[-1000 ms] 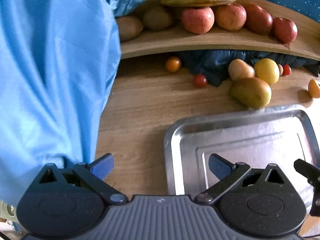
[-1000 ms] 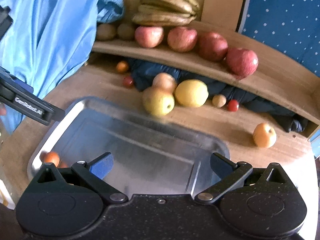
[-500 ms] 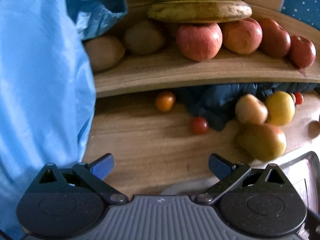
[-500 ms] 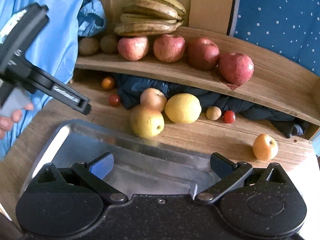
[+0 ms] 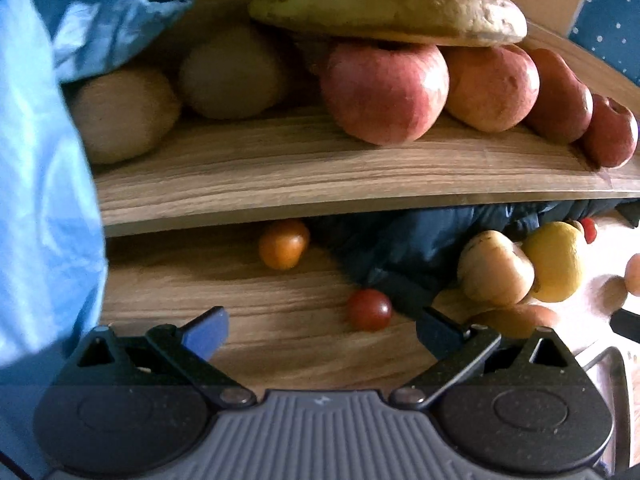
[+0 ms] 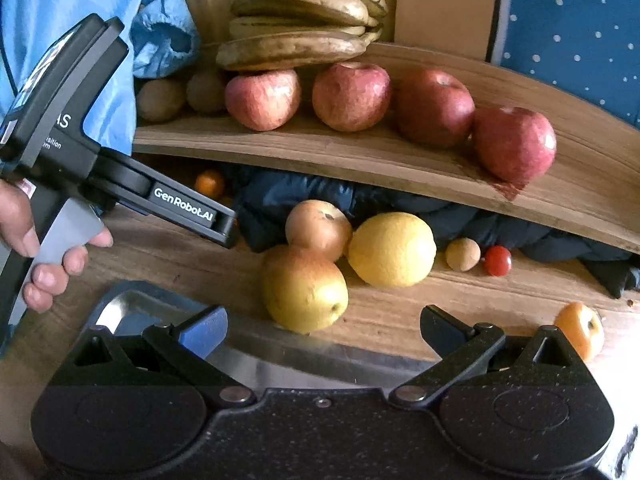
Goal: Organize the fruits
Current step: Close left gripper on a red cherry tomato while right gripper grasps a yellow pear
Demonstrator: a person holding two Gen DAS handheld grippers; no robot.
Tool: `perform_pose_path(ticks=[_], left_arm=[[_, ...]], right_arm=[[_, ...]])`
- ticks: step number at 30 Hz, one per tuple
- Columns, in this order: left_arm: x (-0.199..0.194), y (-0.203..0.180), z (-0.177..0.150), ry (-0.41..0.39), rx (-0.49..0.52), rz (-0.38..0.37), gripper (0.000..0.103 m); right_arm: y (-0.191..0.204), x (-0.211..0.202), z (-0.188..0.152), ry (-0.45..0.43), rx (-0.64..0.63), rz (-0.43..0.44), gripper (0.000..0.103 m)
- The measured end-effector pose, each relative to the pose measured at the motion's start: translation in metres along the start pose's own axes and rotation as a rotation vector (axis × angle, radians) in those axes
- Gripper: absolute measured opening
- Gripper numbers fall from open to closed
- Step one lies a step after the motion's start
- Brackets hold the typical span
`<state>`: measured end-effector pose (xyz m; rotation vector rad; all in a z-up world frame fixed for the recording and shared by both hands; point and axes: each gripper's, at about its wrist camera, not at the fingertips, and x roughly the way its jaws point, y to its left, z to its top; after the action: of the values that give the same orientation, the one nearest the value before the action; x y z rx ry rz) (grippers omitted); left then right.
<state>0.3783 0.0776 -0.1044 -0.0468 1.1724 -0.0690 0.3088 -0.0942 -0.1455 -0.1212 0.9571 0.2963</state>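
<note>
So the loose fruit is all sitting on the wooden worktop [image 6: 168,256], under the shelf [image 6: 360,152]: a yellow-green pear-ish fruit [image 6: 304,290] just beside the rim of the metal tray [image 6: 132,304], a peachy apple [image 6: 318,229] touching it from behind, and a lemon [image 6: 392,249] right next to that. Further right there's a small tan round fruit [image 6: 463,255], a cherry tomato [image 6: 497,261] just beside it, and an orange fruit [image 6: 580,330] near the edge. Up on the shelf you've got four red apples [image 6: 352,96] in a row, two kiwis [image 6: 162,98] at the left end, and bananas [image 6: 296,46] stacked on top.

The left gripper [image 5: 320,330] has its fingers spread wide, empty, pointed at another red cherry tomato [image 5: 369,310] and a little orange one [image 5: 283,245] further back by some dark blue cloth [image 5: 400,248]. The right gripper [image 6: 322,326] is spread and empty too, over the tray's far rim. A hand [image 6: 38,248] grips the left tool's handle.
</note>
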Motion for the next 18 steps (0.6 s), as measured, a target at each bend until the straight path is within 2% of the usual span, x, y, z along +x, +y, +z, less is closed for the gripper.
perform_pose_path(ticks=[4,9,15,18], left_arm=[[0.012,-0.005,0.002,0.011,0.05,-0.031,0.096],[0.015,-0.006,0.004,-0.018,0.064,-0.043,0.094],[0.017,-0.007,0.008,-0.038,0.078,-0.079,0.084],[0.012,-0.005,0.004,-0.051,0.076,-0.103,0.074]], right_arm=[[0.001,0.011,0.003,0.01,0.013,-0.003,0.102],[0.002,0.021,0.004,0.021,0.014,0.0,0.1],[0.002,0.027,0.006,0.034,0.036,0.022,0.094],[0.0,0.032,0.006,0.035,0.068,0.042,0.091]])
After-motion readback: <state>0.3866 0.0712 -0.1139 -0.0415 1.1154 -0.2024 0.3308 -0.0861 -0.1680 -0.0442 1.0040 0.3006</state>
